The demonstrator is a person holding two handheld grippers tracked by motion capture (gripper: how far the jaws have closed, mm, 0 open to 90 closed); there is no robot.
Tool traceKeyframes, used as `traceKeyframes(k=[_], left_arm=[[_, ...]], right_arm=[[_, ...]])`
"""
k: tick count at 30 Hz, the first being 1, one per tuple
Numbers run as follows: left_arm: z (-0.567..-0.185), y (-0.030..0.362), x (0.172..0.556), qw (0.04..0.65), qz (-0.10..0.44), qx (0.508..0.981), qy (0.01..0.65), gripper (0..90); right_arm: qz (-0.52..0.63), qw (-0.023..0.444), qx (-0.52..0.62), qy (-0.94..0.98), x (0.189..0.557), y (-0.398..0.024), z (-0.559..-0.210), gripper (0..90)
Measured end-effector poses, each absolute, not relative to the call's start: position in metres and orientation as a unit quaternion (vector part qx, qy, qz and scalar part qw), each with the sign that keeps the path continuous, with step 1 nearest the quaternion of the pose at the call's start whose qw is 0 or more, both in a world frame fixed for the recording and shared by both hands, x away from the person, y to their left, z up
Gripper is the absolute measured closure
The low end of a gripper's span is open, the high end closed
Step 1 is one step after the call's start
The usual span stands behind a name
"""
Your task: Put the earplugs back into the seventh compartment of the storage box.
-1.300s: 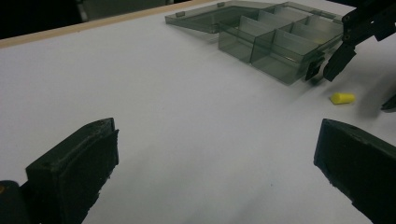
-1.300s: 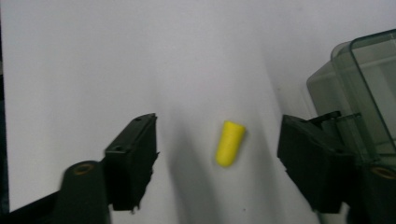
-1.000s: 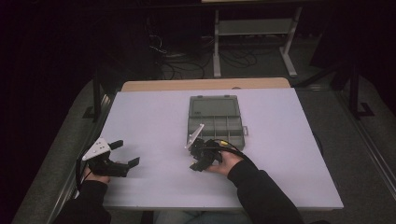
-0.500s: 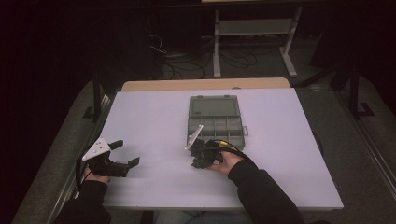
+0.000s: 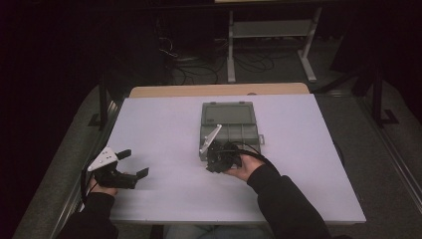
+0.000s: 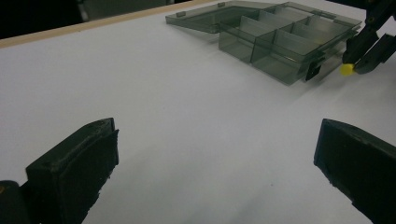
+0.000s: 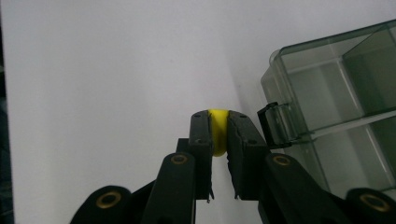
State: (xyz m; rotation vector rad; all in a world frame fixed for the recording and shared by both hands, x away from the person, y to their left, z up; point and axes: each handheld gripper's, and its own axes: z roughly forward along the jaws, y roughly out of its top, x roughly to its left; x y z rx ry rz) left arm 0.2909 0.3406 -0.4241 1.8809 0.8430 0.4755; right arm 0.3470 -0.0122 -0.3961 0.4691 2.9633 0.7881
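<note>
A smoky clear compartment box [image 5: 230, 128] lies open at the middle of the white table [image 5: 164, 124], its lid [image 5: 228, 112] folded back on the far side. My right gripper [image 5: 215, 163] hovers just off the box's near left corner, shut on a small yellow bead [image 7: 217, 127]. That bead [image 6: 346, 69] and the box [image 6: 280, 39] also appear in the left gripper view, beside a black latch [image 7: 274, 122]. My left gripper [image 5: 133, 164] rests at the table's near left, jaws wide open with nothing between them.
A wooden strip [image 5: 219, 90] borders the table's far edge. Beyond it stand a metal stand [image 5: 271, 30] and loose cables [image 5: 199, 64] on a dark floor. The box's compartments [image 7: 336, 93] look empty where visible.
</note>
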Motion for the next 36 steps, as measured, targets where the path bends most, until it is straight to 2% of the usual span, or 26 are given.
traceKeyframes(k=[23, 36], left_arm=[[-0.424, 0.341, 0.291, 0.491, 0.196, 0.774, 0.348, 0.0], [-0.424, 0.341, 0.291, 0.49, 0.197, 0.775, 0.347, 0.0]], right_arm=[[0.27, 0.058, 0.159, 0.948, 0.354, -0.035, -0.351, 78.8], [0.273, 0.069, 0.185, 0.941, 0.365, -0.054, -0.342, 78.7]])
